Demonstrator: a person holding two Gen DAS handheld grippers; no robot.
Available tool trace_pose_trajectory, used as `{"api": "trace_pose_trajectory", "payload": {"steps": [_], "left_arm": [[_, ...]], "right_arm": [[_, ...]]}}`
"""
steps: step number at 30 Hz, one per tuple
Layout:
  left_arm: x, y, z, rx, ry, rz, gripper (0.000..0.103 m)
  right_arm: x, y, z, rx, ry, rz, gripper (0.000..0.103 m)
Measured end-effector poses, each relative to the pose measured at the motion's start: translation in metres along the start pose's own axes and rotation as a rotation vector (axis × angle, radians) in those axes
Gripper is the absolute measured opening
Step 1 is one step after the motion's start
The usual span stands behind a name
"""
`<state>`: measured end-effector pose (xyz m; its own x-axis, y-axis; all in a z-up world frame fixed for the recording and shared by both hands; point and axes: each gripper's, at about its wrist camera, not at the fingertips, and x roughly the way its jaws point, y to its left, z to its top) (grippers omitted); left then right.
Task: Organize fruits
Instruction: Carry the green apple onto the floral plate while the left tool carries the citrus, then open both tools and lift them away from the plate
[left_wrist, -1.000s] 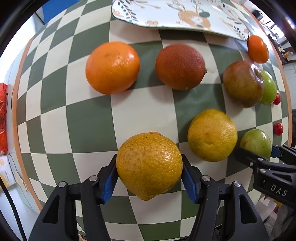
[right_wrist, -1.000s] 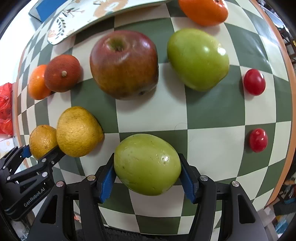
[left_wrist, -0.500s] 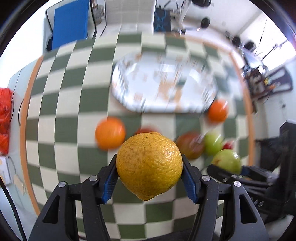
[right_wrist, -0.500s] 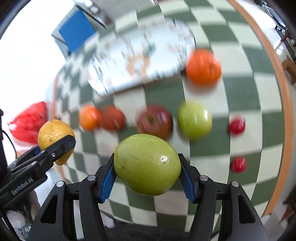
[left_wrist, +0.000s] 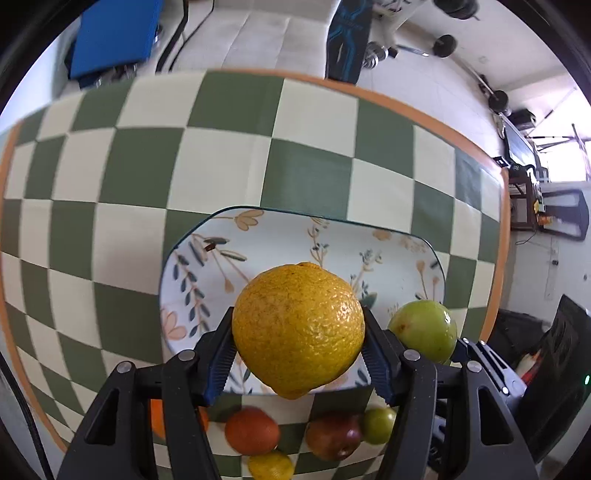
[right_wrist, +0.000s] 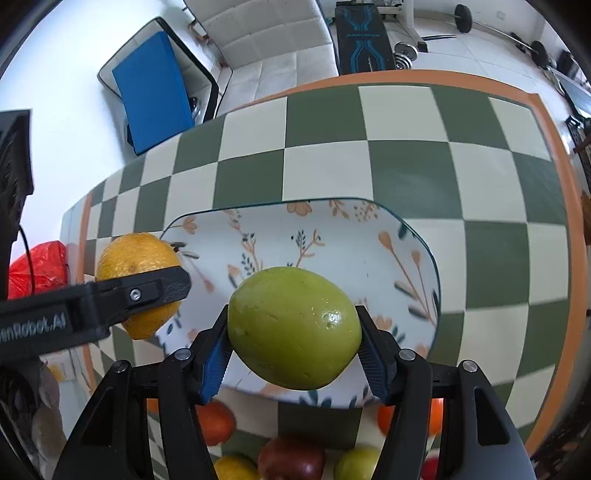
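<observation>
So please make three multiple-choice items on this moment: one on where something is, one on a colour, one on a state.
1. Where is the plate?
A. on the checked table
B. on the floor
C. in the right gripper

2. What colour is the fruit in the right gripper?
A. red
B. green
C. blue

3. What is the state of the left gripper?
A. open, with nothing in it
B. shut on the plate
C. shut on the yellow citrus

Answers:
1 A: the plate lies flat on the green-and-cream squares.
2 B: the green fruit sits between the blue pads.
3 C: both pads press the sides of the citrus, which hangs above the plate.
</observation>
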<state>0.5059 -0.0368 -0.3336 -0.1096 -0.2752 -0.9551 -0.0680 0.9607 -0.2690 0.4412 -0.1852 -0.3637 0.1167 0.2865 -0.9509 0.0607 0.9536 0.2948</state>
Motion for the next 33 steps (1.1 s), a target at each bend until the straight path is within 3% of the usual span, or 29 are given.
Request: {"api": "trace_pose_trajectory", "payload": {"steps": [6, 15, 18, 20, 22, 28, 33], "left_arm": [[0.028, 0.013, 0.022, -0.061, 0.08, -0.058, 0.06], [0.045, 0.006, 0.023, -0.017, 0.098, 0.003, 0.06], [0.045, 0.004, 0.021, 0.0, 0.092, 0.013, 0.061], [0.04, 0.005, 0.022, 0.001, 0.073, 0.013, 0.075], [0.035, 0.004, 0.023, 0.005, 0.053, 0.01, 0.084], [0.006, 0.0, 0.017, 0.053, -0.029, 0.08, 0.084], [-0.028, -0.005, -0.006, 0.124, -0.17, 0.209, 0.084]], "right_arm": [[0.029, -0.001, 0.022, -0.047, 0.037, -0.035, 0.064], [0.046, -0.003, 0.029, -0.067, 0.069, -0.046, 0.065], [0.045, -0.006, 0.026, -0.056, 0.069, -0.05, 0.07], [0.047, -0.002, 0.027, -0.048, 0.063, -0.052, 0.073], [0.044, -0.004, 0.027, -0.035, 0.069, -0.038, 0.086], [0.027, -0.007, 0.016, -0.012, 0.05, -0.065, 0.095], [0.008, -0.009, -0.003, 0.014, 0.019, -0.124, 0.095]]}}
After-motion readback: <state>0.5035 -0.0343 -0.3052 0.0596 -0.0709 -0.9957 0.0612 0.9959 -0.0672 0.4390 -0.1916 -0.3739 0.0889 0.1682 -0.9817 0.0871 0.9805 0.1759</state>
